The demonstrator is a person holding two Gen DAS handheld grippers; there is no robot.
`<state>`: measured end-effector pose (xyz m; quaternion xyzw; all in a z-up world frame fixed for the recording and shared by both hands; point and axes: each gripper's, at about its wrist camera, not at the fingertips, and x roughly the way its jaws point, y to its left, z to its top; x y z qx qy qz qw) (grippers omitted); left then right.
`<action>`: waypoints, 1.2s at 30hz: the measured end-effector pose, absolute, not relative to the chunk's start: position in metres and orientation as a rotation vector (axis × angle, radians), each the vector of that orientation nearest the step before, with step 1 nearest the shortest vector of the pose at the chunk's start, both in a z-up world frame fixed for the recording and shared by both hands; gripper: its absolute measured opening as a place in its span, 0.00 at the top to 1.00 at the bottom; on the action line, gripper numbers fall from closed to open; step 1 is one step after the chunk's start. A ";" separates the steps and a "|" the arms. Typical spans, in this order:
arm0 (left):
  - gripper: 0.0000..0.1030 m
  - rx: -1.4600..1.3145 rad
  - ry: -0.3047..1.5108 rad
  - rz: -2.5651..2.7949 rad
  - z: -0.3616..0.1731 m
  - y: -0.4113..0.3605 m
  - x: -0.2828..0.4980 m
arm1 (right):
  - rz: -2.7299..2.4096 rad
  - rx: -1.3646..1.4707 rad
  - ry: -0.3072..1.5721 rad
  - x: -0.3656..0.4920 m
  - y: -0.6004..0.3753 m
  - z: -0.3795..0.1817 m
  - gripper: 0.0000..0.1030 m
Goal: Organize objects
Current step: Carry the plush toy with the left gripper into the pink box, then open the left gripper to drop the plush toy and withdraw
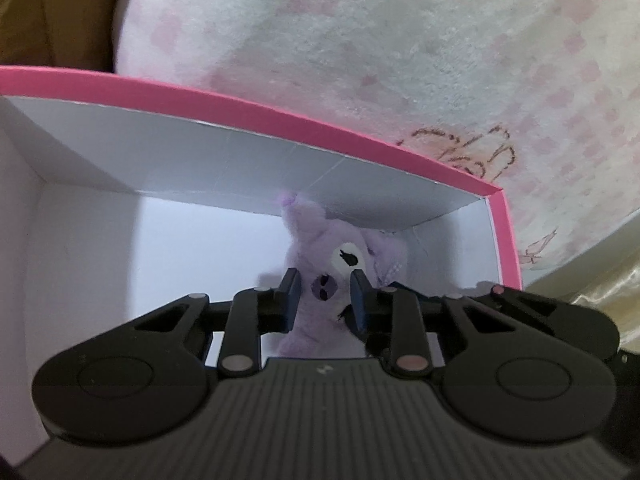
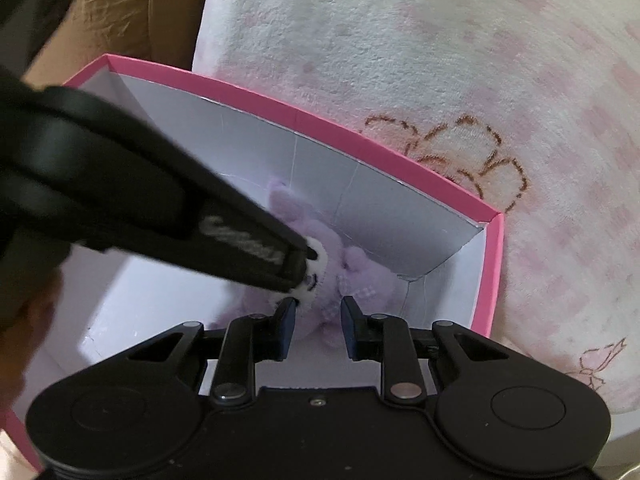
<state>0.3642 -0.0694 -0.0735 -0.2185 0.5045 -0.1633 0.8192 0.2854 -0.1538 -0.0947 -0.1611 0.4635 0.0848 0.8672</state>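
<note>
Here we have the purple plush toy (image 1: 320, 280) clenched in our left gripper (image 1: 325, 295), head toward the pink box's (image 1: 280, 110) far wall. Our right gripper (image 2: 318, 322) sits just nearer, jaws closed on the toy's body.

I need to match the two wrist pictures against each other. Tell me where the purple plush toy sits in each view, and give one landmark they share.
Left wrist: the purple plush toy is at lower centre, inside the box, its face between the left gripper fingers.
Right wrist: the toy is at centre, near the box's far right corner, just ahead of the right gripper, with the left gripper on its face.
Shared landmark: the pink box rim.
</note>
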 end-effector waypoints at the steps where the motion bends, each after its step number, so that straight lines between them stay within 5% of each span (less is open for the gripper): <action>1: 0.77 -0.471 1.082 -0.345 -0.075 -0.070 0.366 | 0.182 -0.330 0.970 0.282 -0.153 -0.095 0.73; 7: 0.76 -0.467 1.059 -0.313 -0.073 -0.068 0.363 | 0.171 -0.356 0.967 0.266 -0.143 -0.105 0.73; 21: 0.42 -0.224 0.960 -0.307 -0.009 -0.054 0.302 | 0.194 -0.193 0.851 0.146 -0.134 -0.079 0.55; 29: 0.36 -0.126 0.960 -0.323 0.036 -0.033 0.247 | 0.189 -0.180 0.812 0.161 -0.138 -0.032 0.53; 32: 0.31 -0.052 0.961 -0.321 0.054 -0.034 0.224 | 0.200 -0.184 0.814 0.154 -0.147 -0.013 0.40; 36: 0.26 0.027 0.944 -0.345 0.077 -0.032 0.188 | 0.231 -0.192 0.787 0.107 -0.154 0.017 0.35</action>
